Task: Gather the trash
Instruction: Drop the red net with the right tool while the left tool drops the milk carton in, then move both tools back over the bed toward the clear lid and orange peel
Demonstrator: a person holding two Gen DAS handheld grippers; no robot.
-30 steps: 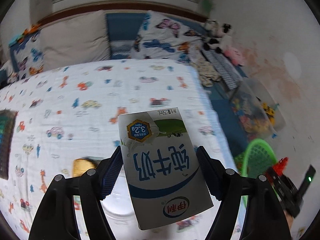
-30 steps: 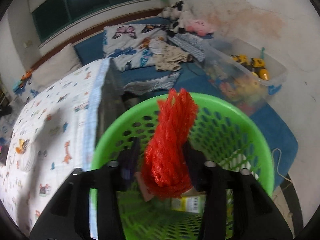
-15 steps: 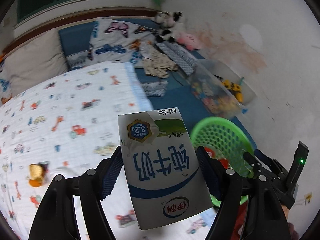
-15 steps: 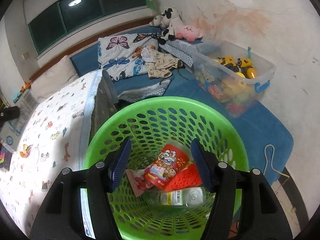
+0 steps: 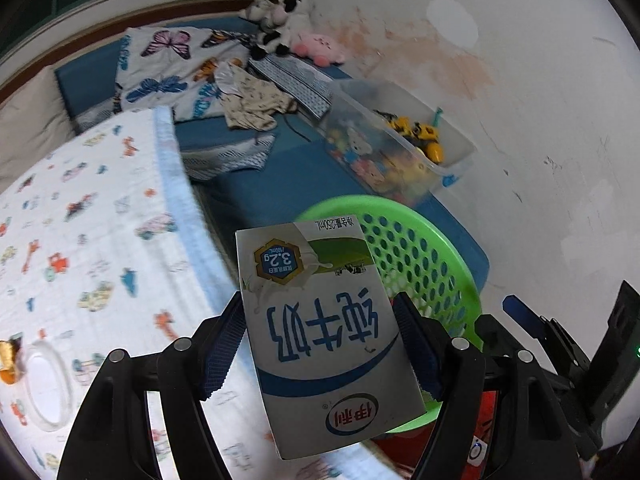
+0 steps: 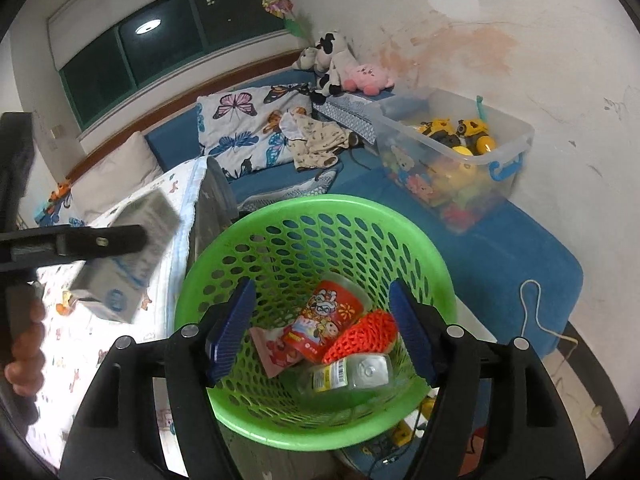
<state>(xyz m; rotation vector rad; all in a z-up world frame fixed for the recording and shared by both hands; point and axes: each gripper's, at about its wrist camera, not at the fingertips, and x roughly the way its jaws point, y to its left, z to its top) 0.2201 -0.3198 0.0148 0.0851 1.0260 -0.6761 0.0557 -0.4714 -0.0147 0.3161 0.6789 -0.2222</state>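
right gripper (image 6: 320, 328) has just been opening over the green basket (image 6: 400, 216), nothing between its jaws now, and the red net (image 6: 360, 338) is lying inside. left gripper (image 5: 320, 344) is clamping the milk carton (image 5: 320, 332), swinging from the bed's edge toward the basket rim. carton's next i'd guess.

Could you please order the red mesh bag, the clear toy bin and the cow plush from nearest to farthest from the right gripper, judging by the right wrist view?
1. Red mesh bag: in the green basket, just below the right gripper.
2. Clear toy bin: beyond the basket, right, by the wall.
3. Cow plush: far corner, beside the window.
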